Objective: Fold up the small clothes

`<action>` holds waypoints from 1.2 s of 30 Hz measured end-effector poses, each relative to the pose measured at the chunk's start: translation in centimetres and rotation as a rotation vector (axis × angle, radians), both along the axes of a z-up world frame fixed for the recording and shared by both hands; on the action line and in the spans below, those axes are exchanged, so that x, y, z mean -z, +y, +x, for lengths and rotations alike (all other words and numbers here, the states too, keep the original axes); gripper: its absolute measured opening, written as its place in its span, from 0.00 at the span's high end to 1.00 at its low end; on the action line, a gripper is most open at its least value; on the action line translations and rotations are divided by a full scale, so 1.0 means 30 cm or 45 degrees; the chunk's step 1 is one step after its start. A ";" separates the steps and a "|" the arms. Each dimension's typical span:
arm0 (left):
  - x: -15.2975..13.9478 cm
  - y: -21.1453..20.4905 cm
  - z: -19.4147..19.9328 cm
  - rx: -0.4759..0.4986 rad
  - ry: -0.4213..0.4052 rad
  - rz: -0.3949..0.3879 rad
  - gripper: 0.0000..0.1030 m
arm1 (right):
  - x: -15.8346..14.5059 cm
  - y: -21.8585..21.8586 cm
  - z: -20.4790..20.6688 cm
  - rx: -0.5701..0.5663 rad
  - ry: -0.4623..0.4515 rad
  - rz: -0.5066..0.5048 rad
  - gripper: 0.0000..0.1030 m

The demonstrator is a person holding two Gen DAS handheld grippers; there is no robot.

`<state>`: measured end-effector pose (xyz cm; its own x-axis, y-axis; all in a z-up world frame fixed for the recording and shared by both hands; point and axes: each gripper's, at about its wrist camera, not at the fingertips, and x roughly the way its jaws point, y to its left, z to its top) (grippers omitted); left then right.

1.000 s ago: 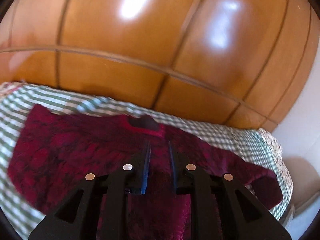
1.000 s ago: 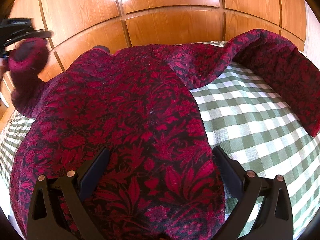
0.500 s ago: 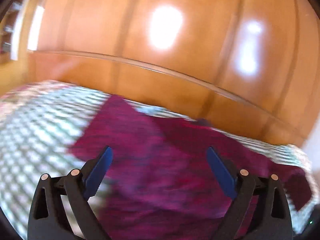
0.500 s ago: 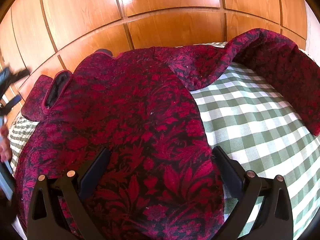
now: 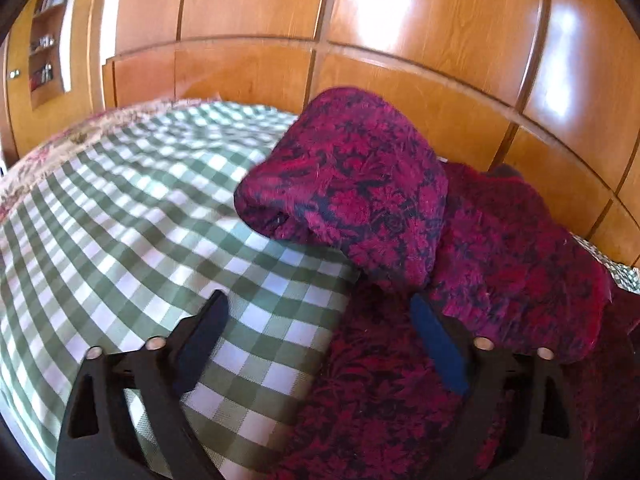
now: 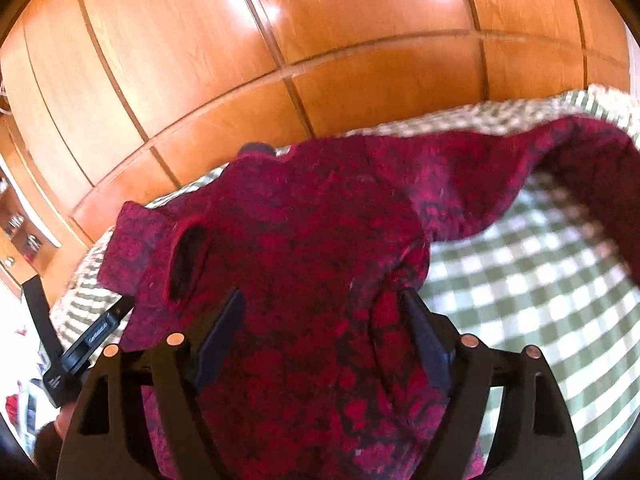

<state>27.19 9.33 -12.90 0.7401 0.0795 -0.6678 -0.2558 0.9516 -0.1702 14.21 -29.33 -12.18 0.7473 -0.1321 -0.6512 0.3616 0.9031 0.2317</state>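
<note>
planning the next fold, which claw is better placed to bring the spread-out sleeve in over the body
Right. The right claw hangs over the sweater body, jaws closing, and the spread-out sleeve lies on its side. The left claw sits at the opposite edge, by the folded sleeve.

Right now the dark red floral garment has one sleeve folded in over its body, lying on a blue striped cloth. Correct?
Not quite. The cloth is green and white checked, not blue striped, as the left wrist view shows. The rest holds: the dark red floral garment lies on it with one sleeve folded in over its body.
</note>
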 end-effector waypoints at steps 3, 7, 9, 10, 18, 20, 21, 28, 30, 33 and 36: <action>0.006 0.013 -0.006 -0.003 -0.002 -0.039 0.14 | -0.005 -0.094 0.002 0.132 0.009 -0.011 0.20; 0.006 0.022 -0.020 -0.016 -0.017 -0.062 0.14 | 0.048 -0.248 0.018 0.244 0.059 0.217 0.14; 0.003 0.020 -0.025 -0.026 -0.017 -0.062 0.14 | 0.070 -0.320 0.019 0.306 0.063 0.285 0.14; 0.002 0.019 -0.026 -0.031 -0.018 -0.058 0.14 | 0.088 -0.359 0.031 0.338 0.060 0.317 0.14; 0.005 0.003 -0.022 -0.031 0.011 -0.039 0.11 | 0.134 -0.510 0.179 0.444 0.068 0.348 0.52; 0.008 0.004 -0.019 -0.033 0.025 -0.045 0.09 | 0.134 -0.522 0.224 0.437 0.107 0.319 0.87; 0.010 0.004 -0.018 -0.031 0.027 -0.049 0.09 | 0.125 -0.527 0.220 0.450 0.090 0.306 0.88; 0.017 0.002 -0.015 -0.020 0.038 -0.068 0.09 | 0.123 -0.655 0.155 0.694 0.082 0.182 0.89; 0.018 0.004 -0.014 -0.020 0.041 -0.073 0.09 | 0.143 -0.666 0.166 0.659 0.108 0.190 0.88; 0.019 0.011 -0.011 -0.017 0.046 -0.084 0.09 | 0.131 -0.646 0.172 0.619 0.155 0.108 0.64; 0.019 0.016 -0.010 -0.018 0.046 -0.090 0.08 | 0.084 -0.588 0.104 0.641 0.100 0.105 0.35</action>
<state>26.88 9.81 -13.48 0.7146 0.0411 -0.6983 -0.2762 0.9338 -0.2276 17.32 -46.96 -14.71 0.5530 -0.4086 -0.7261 0.7658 0.5927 0.2496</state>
